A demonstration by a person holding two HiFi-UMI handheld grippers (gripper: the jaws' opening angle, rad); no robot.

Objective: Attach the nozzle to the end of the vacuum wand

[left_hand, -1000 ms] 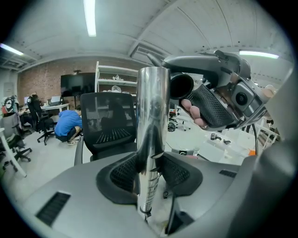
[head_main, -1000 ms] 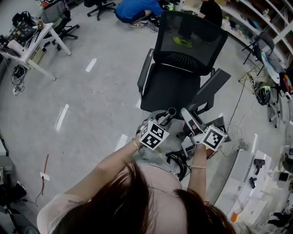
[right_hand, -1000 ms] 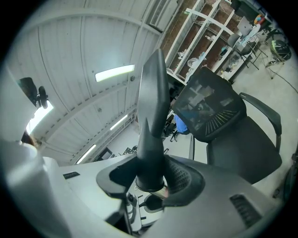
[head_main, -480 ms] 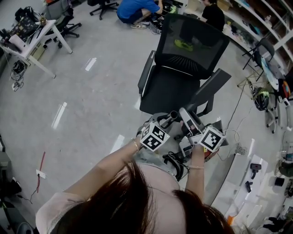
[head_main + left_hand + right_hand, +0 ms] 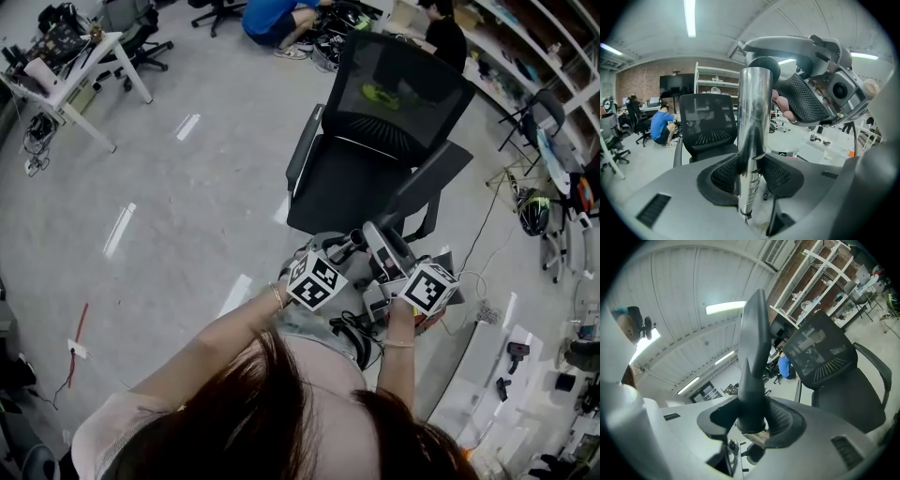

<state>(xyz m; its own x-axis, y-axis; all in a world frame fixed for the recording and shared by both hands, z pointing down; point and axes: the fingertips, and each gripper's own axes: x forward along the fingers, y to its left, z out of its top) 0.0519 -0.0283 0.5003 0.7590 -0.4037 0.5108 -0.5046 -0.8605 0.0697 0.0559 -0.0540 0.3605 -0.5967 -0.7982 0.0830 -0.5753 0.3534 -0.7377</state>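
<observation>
The right tongs [image 5: 751, 417], clamped on the dark grey tapered plastic nozzle [image 5: 753, 357], have edged it nearer the shiny metal vacuum wand [image 5: 753, 136] gripped mid-air by the left tongs [image 5: 751, 177]; joining looks close, not done.

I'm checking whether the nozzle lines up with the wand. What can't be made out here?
- Left gripper view: the wand disappears below the tongs of the left gripper.
- Right gripper view: the socket opening of the nozzle is tucked between the tongs of the right gripper; the wand is out of frame.
- Head view: the nozzle-to-wand gap is too small to judge; the marker cubes cover both tongs.
</observation>
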